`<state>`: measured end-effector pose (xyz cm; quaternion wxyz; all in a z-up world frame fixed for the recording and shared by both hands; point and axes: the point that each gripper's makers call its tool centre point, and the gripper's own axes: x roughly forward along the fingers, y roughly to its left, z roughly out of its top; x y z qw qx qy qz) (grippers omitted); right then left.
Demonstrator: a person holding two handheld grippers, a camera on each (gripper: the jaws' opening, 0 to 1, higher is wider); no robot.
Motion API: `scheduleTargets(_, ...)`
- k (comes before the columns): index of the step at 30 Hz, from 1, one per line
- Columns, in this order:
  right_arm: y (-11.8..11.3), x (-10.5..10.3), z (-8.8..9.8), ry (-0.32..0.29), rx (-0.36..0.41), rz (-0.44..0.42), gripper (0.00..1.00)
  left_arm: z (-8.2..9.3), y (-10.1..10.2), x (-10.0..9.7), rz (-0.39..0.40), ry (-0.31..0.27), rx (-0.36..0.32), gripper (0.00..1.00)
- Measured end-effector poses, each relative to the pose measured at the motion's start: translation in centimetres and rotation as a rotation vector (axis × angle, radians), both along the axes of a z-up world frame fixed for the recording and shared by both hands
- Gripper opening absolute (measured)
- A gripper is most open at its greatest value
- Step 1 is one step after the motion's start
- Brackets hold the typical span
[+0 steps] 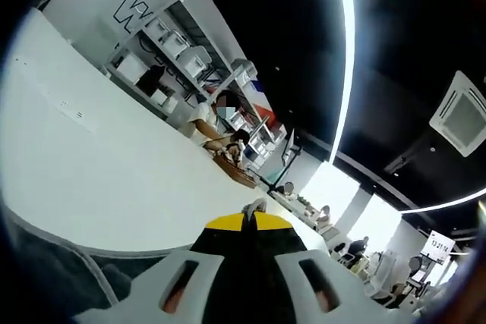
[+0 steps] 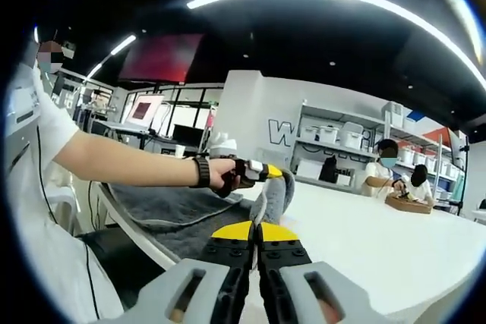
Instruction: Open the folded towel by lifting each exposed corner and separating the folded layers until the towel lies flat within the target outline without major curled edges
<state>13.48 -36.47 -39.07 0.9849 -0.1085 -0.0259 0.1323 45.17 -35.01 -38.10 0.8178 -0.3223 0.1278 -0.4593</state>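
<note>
1. Left gripper (image 2: 275,172), in the right gripper view: jaws pinching a raised fold of the grey towel (image 2: 190,214), lifted off the worktop (image 2: 364,240) near its edge.
2. Rest of towel spread flat along that worktop edge, next to the person's forearm (image 2: 121,161).
3. Right gripper (image 2: 255,231): yellow-tipped jaws pressed together, nothing between them, hovering beside the towel.
4. Left gripper view: own gripper (image 1: 248,221) closed at the tips, white worktop (image 1: 91,172) beyond, shelving (image 1: 175,43) and seated people (image 1: 216,123) at the far edge.

Towel (image 2: 182,218) cut off behind the right gripper (image 2: 254,231), shelf bins (image 1: 178,43) too small (contents unreadable)
</note>
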Motion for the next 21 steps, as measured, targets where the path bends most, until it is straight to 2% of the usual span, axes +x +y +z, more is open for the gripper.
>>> scheduleTargets(11, -0.8, 0.0, -1.3, 0.035, 0.004, -0.007, 0.0, -2.2, -0.3, 0.2, 0.001, 0.043, 0.029, 0.02)
scheduleTargets(21, -1.9, 0.1, -1.9, 0.045, 0.001, -0.041, 0.0, -2.6, -0.5, 0.0, 0.0, 0.037, 0.039, 0.02)
